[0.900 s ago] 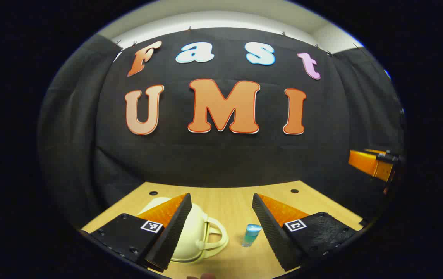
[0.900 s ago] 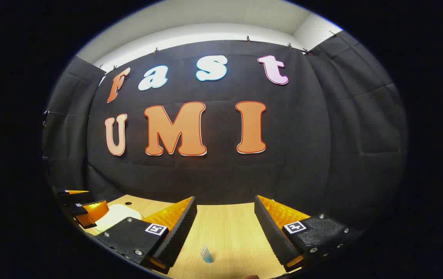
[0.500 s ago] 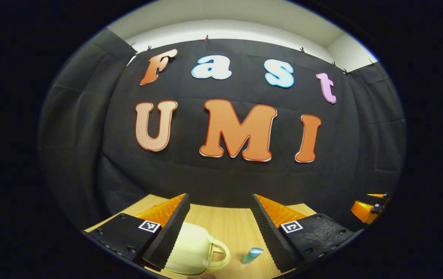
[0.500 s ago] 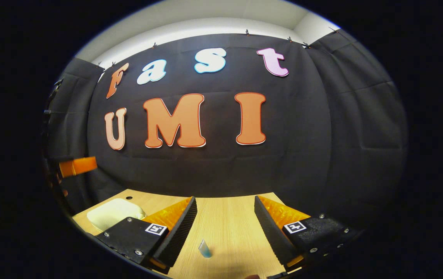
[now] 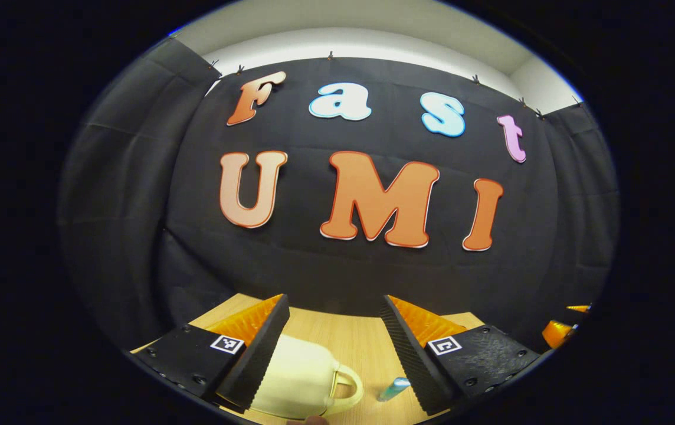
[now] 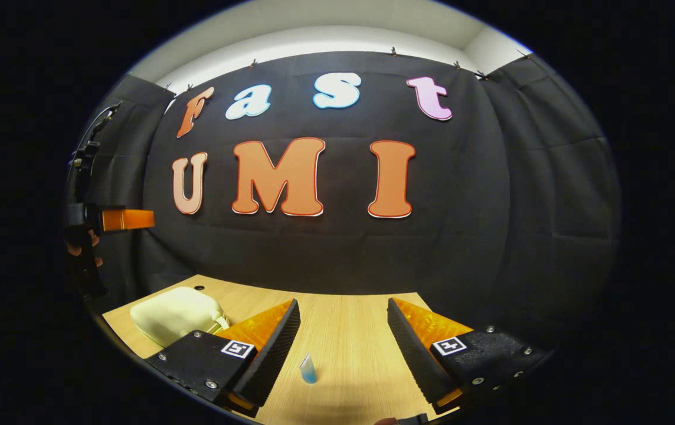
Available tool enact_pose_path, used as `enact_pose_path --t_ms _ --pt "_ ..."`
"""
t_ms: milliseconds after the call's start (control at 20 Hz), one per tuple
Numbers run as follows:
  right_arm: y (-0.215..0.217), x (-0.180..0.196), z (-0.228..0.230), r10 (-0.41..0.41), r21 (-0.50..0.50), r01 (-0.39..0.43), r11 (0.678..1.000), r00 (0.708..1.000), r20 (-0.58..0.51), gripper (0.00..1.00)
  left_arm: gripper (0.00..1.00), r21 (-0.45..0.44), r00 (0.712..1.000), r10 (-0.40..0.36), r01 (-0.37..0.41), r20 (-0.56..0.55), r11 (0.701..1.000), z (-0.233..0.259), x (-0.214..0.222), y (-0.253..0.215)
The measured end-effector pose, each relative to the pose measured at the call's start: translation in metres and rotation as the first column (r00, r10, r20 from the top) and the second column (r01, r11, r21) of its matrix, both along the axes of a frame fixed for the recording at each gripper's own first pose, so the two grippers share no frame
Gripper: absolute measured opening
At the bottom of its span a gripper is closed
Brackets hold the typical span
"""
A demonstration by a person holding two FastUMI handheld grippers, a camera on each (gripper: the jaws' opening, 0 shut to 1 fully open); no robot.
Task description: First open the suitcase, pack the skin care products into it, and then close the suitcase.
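One pale cream, rounded hard-shell suitcase (image 5: 299, 383) with a looped carry handle lies closed on the light wooden tabletop (image 5: 349, 336). In the left gripper view it sits low between the fingers of the left gripper (image 5: 333, 348), partly behind the left-hand finger, handle pointing toward the gap. The left gripper's fingers are spread wide, nothing between them.

One small blue skin care tube (image 5: 395, 388) lies on the wood just inside that gripper's right-hand finger, near the suitcase handle but apart from it.

In the right gripper view the right gripper (image 6: 343, 348) is likewise spread, holding nothing. The same blue tube (image 6: 308, 369) stands low between its fingers, closer to the left-hand one. The suitcase (image 6: 175, 313) lies beyond and to the left of that finger.

Far left in that view, the left gripper (image 6: 122, 219) hangs above the table, with fingers of the hand holding it; whether its jaws are apart cannot be told there.

Count: one suitcase, one tube, two grippers.
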State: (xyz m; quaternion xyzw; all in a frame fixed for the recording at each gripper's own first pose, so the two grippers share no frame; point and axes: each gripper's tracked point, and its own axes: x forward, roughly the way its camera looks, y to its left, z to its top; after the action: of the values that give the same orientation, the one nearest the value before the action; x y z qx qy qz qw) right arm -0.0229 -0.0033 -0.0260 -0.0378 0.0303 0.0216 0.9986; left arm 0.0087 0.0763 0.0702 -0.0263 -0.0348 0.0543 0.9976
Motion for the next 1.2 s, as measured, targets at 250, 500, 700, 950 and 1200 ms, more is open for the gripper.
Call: enact_pose_path --t_ms 250,500,700,950,1200 --pt "-0.006 0.011 -0.007 -0.003 0.034 0.004 0.999 0.999 -0.033 0.94 0.97 0.087 0.998 0.033 -0.029 -0.054 0.996 -0.044 -0.005 0.003" --pt "0.001 0.017 -0.031 0.013 -0.008 -0.014 1.000 0.997 -0.082 0.94 0.96 0.299 0.986 0.066 -0.017 -0.156 0.954 -0.102 -0.002 0.001" --pt "-0.006 0.020 -0.049 0.003 0.027 0.001 1.000 0.992 -0.126 0.94 0.98 0.448 0.969 0.060 0.055 -0.238 0.892 -0.147 0.003 -0.011" --pt "-0.023 0.024 -0.066 -0.031 0.044 0.039 0.998 0.985 -0.171 0.94 0.98 0.673 0.946 0.073 0.169 -0.316 0.720 -0.188 0.016 -0.033" --pt "-0.047 0.023 -0.087 -0.081 0.084 0.102 0.991 0.971 -0.223 0.94 0.98 0.774 0.910 0.078 0.298 -0.407 0.559 -0.241 0.026 -0.056"
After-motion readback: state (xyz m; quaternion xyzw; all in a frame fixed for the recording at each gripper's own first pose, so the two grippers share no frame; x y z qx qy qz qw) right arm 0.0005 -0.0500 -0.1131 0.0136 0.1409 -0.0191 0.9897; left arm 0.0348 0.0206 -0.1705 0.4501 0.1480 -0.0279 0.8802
